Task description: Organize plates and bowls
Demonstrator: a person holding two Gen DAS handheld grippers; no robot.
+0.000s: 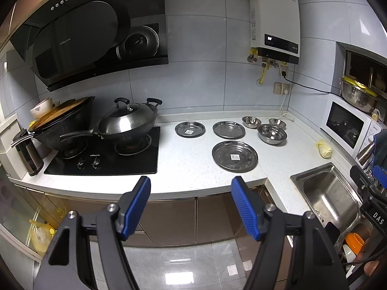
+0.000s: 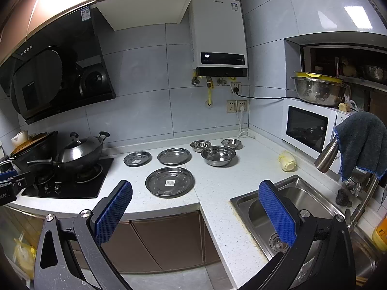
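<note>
Three steel plates lie on the white counter: a large plate (image 1: 234, 155) (image 2: 170, 181) at the front, a medium plate (image 1: 228, 129) (image 2: 174, 156) behind it, and a small plate (image 1: 190, 129) (image 2: 137, 158) to its left. Three steel bowls stand to the right: a larger bowl (image 1: 272, 133) (image 2: 218, 155) and two small bowls (image 1: 251, 121) (image 1: 277, 123) (image 2: 200, 145) (image 2: 231, 143) behind it. My left gripper (image 1: 191, 188) is open and empty, held off the counter's front edge. My right gripper (image 2: 195, 194) is open and empty, in front of the counter near the sink.
A gas hob (image 1: 104, 157) with a lidded wok (image 1: 128, 123) and a black pan (image 1: 65, 125) sits at the left. A steel sink (image 2: 297, 212) is at the right, with a microwave (image 2: 307, 126) behind it and a yellow object (image 2: 287, 162) on the counter.
</note>
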